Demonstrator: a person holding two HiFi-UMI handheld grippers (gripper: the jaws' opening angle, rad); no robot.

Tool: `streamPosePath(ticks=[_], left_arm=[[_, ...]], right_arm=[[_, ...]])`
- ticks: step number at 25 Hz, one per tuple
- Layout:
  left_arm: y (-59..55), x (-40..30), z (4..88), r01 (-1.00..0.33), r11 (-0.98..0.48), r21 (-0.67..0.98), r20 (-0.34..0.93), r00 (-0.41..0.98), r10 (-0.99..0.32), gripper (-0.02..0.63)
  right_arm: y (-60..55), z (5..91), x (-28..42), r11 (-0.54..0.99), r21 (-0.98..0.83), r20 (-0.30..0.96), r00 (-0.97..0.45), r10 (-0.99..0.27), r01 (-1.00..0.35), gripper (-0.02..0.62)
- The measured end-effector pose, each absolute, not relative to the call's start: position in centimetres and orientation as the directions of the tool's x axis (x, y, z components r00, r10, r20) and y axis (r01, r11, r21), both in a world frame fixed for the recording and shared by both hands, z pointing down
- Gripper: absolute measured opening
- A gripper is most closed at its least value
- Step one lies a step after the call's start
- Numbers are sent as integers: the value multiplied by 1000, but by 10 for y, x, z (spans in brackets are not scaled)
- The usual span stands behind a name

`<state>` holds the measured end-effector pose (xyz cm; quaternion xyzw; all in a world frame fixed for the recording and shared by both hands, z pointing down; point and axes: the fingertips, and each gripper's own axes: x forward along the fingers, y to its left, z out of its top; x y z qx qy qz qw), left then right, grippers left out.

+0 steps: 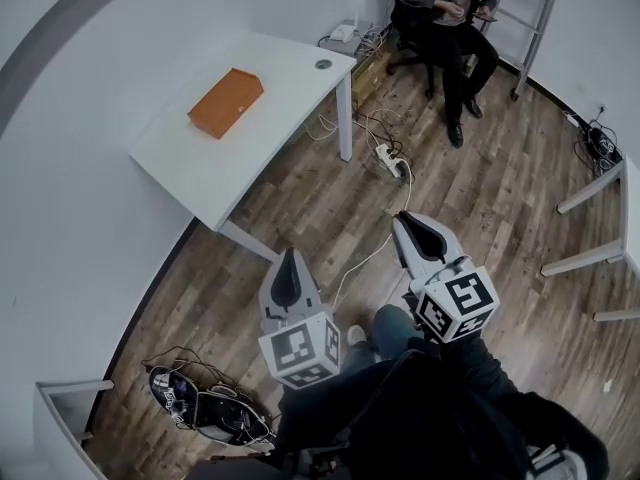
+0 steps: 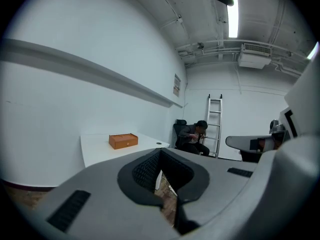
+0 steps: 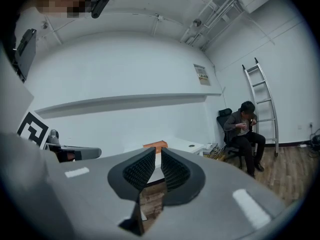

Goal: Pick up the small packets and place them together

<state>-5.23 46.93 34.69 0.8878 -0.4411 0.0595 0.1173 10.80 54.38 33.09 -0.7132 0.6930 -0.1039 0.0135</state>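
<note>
Nothing's really started yet. The left gripper [image 1: 290,256] and right gripper [image 1: 402,220] are both pressed shut with nothing between the fingers, held over the wood floor [image 1: 470,178]. No small packets show anywhere. Only an orange box [image 1: 226,102] sits on the white table [image 1: 250,168], well ahead of both fingertips. The next move is probably stepping up to the table and finding the packets, maybe in that box.
</note>
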Motion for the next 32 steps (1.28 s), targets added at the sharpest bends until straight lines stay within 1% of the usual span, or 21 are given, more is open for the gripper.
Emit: streamPosePath(ticks=[4, 9, 14, 19, 24, 28, 32], left_arm=[[425, -30, 357, -811, -563, 155, 223, 584, -780, -2], [357, -1, 369, -856, -494, 154, 245, 518, -820, -2], [274, 31, 354, -914, -381, 135, 225, 403, -887, -2], [214, 44, 345, -957, -255, 137, 214, 280, -936, -2], [182, 40, 352, -978, -153, 143, 243, 184, -952, -2], [155, 20, 362, -988, -71, 137, 262, 105, -959, -2], [122, -4, 366, -991, -11, 135, 251, 45, -967, -2]], right_arm=[[497, 338, 136, -26, -181, 127, 3, -992, -983, 17], [413, 348, 171, 60, -193, 130, -86, -988, -979, 18], [314, 337, 208, 185, -171, 132, -209, -969, -968, 18], [234, 331, 231, 292, -159, 139, -314, -939, -943, 20], [175, 341, 224, 385, -159, 173, -409, -896, -909, 23], [133, 356, 202, 455, -165, 207, -482, -852, -875, 23], [89, 376, 178, 501, -160, 255, -526, -811, -850, 25]])
